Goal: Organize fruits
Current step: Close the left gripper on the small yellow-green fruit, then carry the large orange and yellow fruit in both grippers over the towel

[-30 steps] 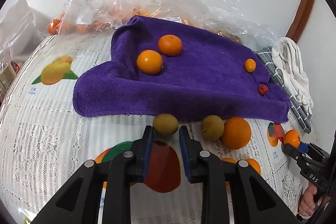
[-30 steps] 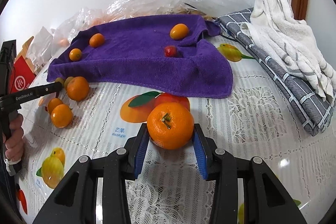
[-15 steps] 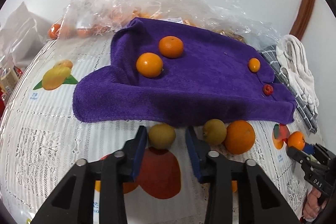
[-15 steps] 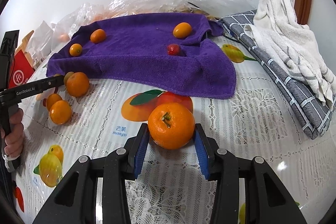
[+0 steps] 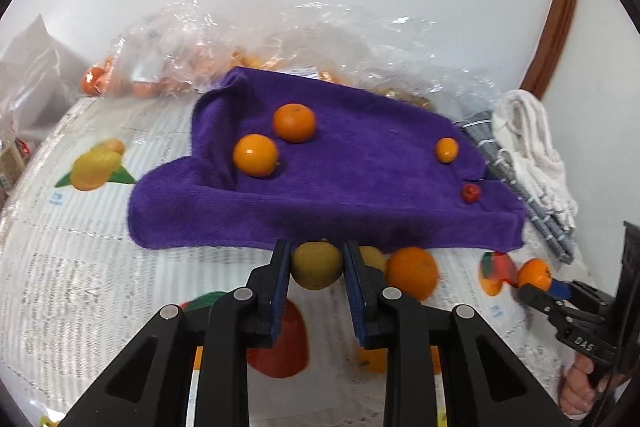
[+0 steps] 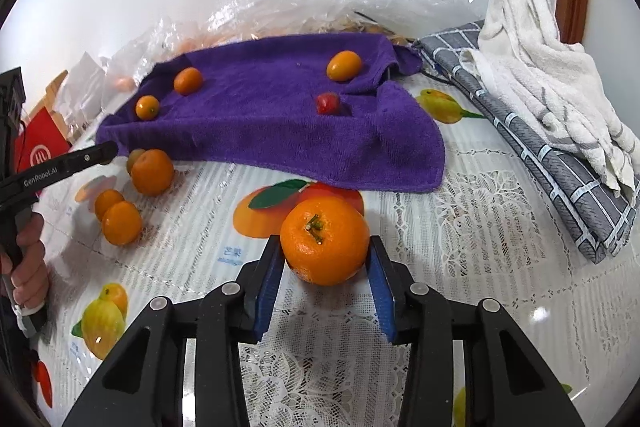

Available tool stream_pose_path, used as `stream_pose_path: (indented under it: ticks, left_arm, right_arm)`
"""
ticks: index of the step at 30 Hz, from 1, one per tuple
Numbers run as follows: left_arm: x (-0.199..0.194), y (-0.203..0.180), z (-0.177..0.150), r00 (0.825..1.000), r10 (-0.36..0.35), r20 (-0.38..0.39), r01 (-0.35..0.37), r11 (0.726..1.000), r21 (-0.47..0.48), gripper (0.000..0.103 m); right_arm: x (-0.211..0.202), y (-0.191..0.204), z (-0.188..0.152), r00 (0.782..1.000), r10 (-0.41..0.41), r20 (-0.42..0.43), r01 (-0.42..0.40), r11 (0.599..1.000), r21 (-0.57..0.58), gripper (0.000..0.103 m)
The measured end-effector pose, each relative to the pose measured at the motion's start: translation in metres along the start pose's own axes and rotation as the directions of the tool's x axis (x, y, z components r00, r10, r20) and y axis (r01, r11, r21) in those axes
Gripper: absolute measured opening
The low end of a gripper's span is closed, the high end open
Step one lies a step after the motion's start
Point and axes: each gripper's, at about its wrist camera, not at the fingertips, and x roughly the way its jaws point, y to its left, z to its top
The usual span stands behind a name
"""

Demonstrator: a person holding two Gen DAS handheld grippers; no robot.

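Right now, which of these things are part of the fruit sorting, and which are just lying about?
In the job: green fruit, held orange, loose oranges, purple towel, towel fruit.
Lying about: plastic bags, white towel, grey cloth, red box.

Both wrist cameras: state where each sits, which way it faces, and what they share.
Left wrist: on the left gripper, looking down along its jaws, shut on a yellow-green fruit; the right gripper shows at right.
Right wrist: on the right gripper, facing down; its jaws are closing on a tangerine; the left gripper shows at left.
Shared: the purple towel carrying fruit.
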Motion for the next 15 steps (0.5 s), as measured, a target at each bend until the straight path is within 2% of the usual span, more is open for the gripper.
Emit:
stream_pose_path:
  ticks: [3, 7, 12, 15]
  left_arm:
    - [-0.005, 0.001, 0.001, 0.999, -0.024, 0.024, 0.024, 1.0, -0.01, 0.025]
    - [-0.011, 0.003, 0.003, 0.998, -0.035, 0.043, 0.036, 0.999, -0.028, 0.025]
    - [-0.014, 0.004, 0.004, 0.998, -0.017, 0.061, 0.019, 0.999, -0.031, 0.025]
    - [-0.018, 0.004, 0.005, 0.997, -0.013, 0.079, 0.016, 0.999, -0.034, 0.025]
  right_arm:
    - [-0.003, -0.001, -0.001, 1.0, 0.019, 0.013, -0.019, 1.0, 0.009, 0.041]
    - [-0.009, 0.001, 0.0, 1.0, -0.001, 0.031, 0.001, 1.0, 0.005, 0.041]
    - [-0.022, 0.002, 0.005, 0.998, 0.022, 0.057, -0.024, 0.999, 0.036, 0.041]
    - [-0.031, 0.006, 0.011, 0.997, 0.011, 0.08, -0.013, 1.0, 0.02, 0.041]
